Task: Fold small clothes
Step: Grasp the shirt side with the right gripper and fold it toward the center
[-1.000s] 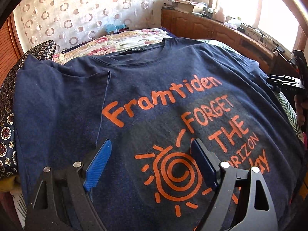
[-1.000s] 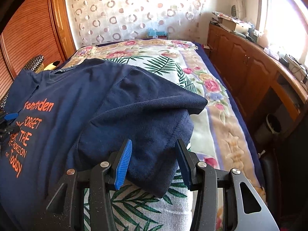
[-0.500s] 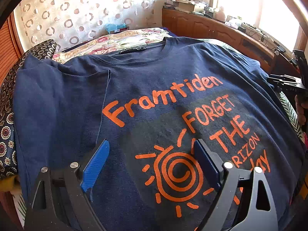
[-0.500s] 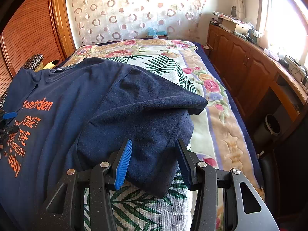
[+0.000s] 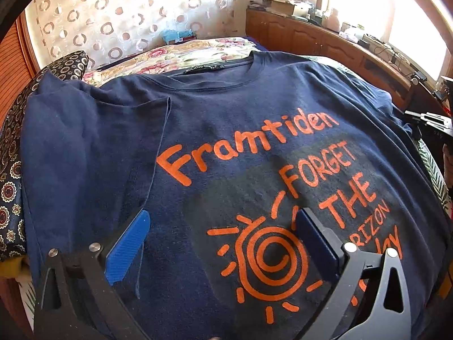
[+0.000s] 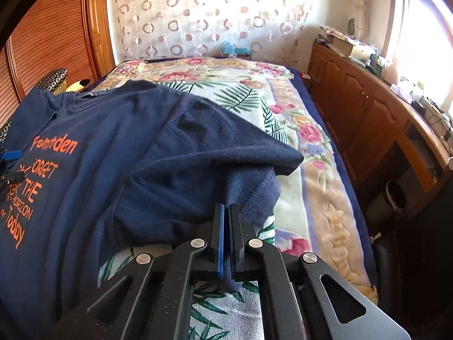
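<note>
Floral-blanketed bed (image 6: 320, 198) under navy T-shirt (image 5: 226, 130)

- One T-shirt (image 5: 226, 147), navy, with orange print.
- Two grippers: left gripper (image 5: 223, 226), right gripper (image 6: 226, 212).
- One bed (image 6: 311, 198) with a floral cover.
- One patterned pillow (image 5: 11, 170).
- One wooden cabinet (image 6: 362, 107).
- One bin (image 6: 396, 198).

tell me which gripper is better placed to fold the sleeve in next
Right. The right gripper has its jaws shut on the navy t-shirt's sleeve, while the left gripper hovers open above the printed chest.
</note>
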